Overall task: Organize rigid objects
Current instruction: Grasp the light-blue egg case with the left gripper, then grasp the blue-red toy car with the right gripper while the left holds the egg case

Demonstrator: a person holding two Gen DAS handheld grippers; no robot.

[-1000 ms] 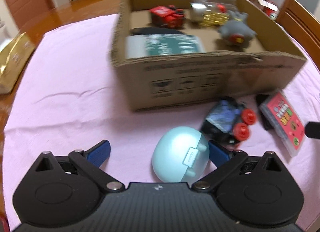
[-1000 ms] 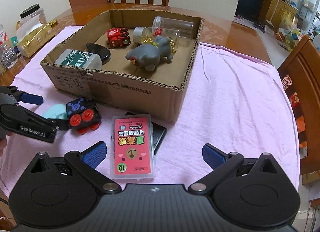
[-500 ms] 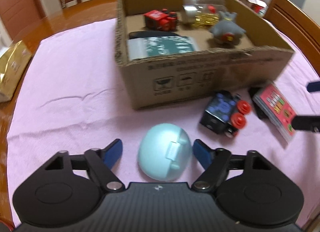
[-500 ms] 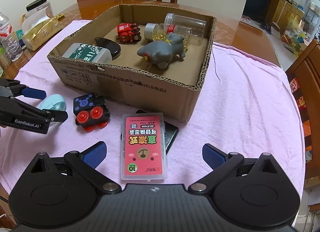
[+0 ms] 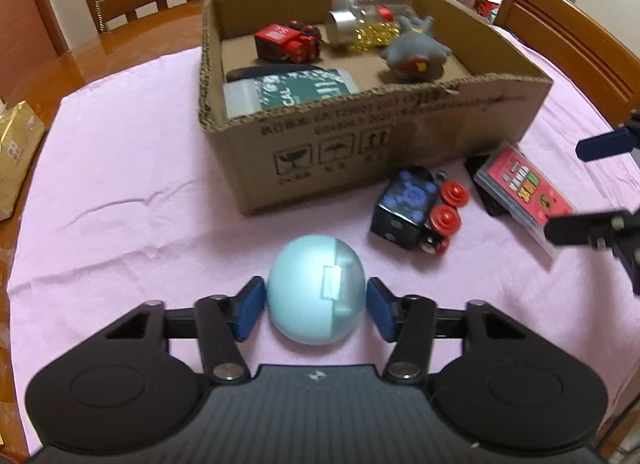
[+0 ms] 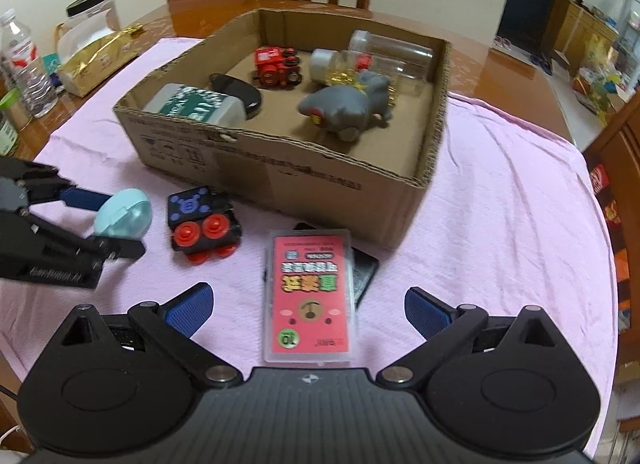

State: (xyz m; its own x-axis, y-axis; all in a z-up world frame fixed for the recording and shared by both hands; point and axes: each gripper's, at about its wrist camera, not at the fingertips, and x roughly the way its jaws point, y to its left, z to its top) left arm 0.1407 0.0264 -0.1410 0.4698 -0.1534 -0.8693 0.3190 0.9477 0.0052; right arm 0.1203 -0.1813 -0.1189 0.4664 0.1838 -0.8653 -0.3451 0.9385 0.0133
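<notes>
My left gripper has just closed on the blue case; right gripper stands open. Box apparently holds six items; train, card box remain.

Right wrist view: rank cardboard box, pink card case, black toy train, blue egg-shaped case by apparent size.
Largest to smallest as they look:
1. cardboard box
2. pink card case, though it sits nearest the camera, which inflates it
3. black toy train
4. blue egg-shaped case, partly hidden by the left gripper, so close to the train
</notes>
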